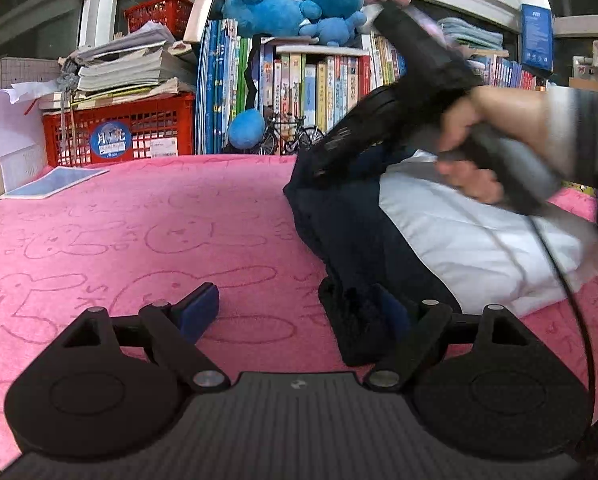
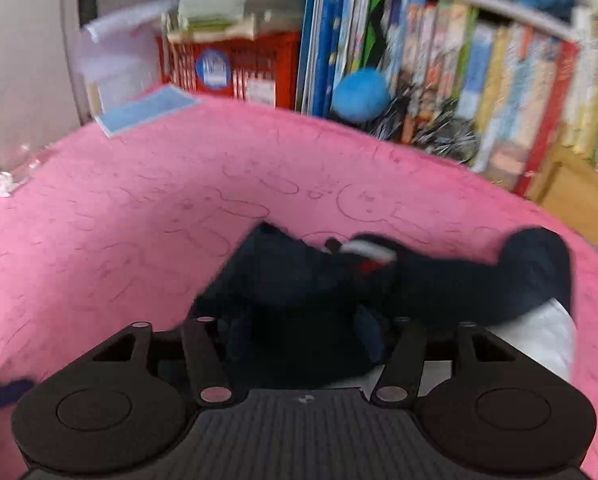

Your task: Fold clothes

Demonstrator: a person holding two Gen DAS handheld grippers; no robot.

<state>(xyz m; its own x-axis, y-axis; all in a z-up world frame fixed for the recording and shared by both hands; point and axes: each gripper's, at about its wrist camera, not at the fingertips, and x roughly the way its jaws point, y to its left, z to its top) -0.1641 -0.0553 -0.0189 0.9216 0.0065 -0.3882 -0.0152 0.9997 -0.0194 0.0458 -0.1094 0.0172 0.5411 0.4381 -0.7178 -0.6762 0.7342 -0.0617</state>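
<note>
Navy padded jacket [image 1: 351, 216] with a white quilted lining [image 1: 471, 236], bunched on the pink rabbit-print blanket [image 1: 139, 232] that covers the tabletop

It looks soft, bulky and light, with a lining likely to slide, so a hem or cuff edge seems a better hold than the puffy middle; left claw [image 1: 295, 314] stands apart, its right finger against a dark fold, nothing pinched; right claw [image 2: 303, 334] sits half closed with navy cloth bunched between its fingers, though blur hides whether it is clamped.
</note>
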